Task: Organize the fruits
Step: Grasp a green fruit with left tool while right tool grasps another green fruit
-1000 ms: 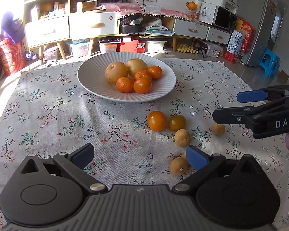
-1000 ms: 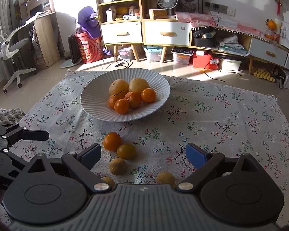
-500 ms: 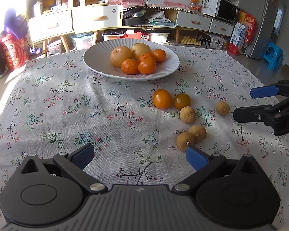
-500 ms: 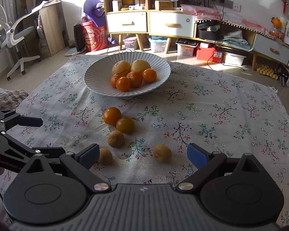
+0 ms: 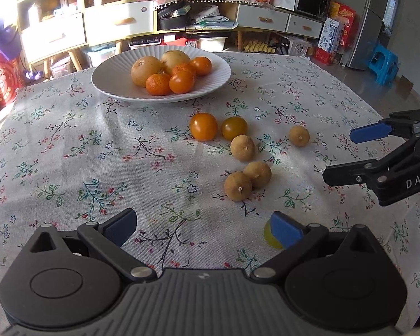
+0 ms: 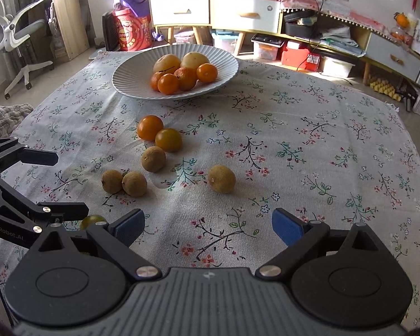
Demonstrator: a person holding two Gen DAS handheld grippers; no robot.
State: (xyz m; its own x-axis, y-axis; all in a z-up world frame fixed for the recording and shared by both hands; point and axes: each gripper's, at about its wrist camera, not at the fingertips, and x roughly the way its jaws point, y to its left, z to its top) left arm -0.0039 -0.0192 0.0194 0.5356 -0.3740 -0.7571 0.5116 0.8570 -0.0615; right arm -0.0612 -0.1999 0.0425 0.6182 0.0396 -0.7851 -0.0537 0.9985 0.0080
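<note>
A white ribbed plate (image 5: pixel 109 75) (image 6: pixel 131 75) at the far side of the table holds two pale round fruits and several oranges. On the floral cloth lie two loose orange fruits (image 5: pixel 203 126) (image 6: pixel 150 127) and several small brown fruits (image 5: pixel 238 186) (image 6: pixel 221 178). A small yellow-green fruit (image 5: pixel 268 236) (image 6: pixel 91 220) lies half hidden by my left gripper's right finger. My left gripper (image 5: pixel 204 225) is open and empty, near the table's front. My right gripper (image 6: pixel 208 225) is open and empty, and also shows at the right edge of the left wrist view (image 5: pixel 347 154).
The floral tablecloth (image 5: pixel 70 151) covers the whole table. Behind it stand cabinets with drawers (image 6: pixel 179 9), a red tin (image 6: pixel 130 32), an office chair (image 6: pixel 11 36) and a blue stool (image 5: pixel 382 61). The left gripper's arm (image 6: pixel 14 193) reaches in at the left.
Both grippers have pulled back toward the table's near edge and tilted down. The loose fruits now sit further ahead of the fingers, and the yellow-green fruit has come into view.
</note>
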